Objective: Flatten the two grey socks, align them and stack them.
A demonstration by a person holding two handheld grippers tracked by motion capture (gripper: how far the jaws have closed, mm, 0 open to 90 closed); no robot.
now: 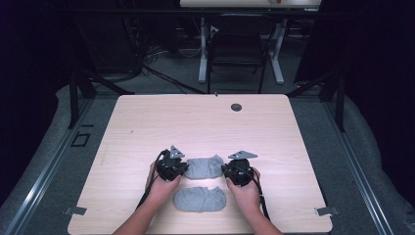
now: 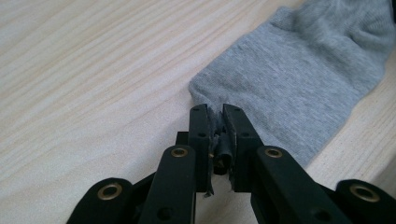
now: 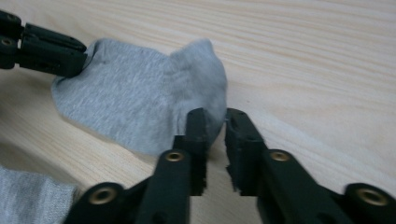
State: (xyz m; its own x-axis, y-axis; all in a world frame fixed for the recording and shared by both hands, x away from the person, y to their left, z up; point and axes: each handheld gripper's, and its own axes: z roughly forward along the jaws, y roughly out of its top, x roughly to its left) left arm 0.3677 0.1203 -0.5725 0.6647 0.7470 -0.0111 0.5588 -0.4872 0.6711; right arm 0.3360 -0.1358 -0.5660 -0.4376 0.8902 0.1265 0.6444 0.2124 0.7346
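Pale wood-grain counter, dark workshop floor and a chair frame beyond its far edge. Two grey ankle socks near the front edge: far sock stretched flat between the two grippers, near sock lying just in front of it, apart from both. Left gripper pinching one end of the far sock, jaws nearly together with a fold of knit bunched between them. Right gripper at the opposite, rounded end, jaws a little apart, cloth edge lying against the left-hand jaw and partly in the gap, no squeeze evident. Likely handling: very light, limp, stretchy knit, not fragile, not slippery, prone to sag and fold once lifted. Best hold probably at the two ends, on a doubled edge or the cuff hem, pinched deep enough to keep thin cloth from sliding out; a lift from one end alone would likely leave the rest dangling. From the high view: layout of both socks and both hands, jaws hidden under the gripper bodies. From the left gripper view: the pinched fold itself. From the right gripper view: the gap at that end, the left gripper's black jaw tips on the far corner, and a corner of the near sock at lower left.
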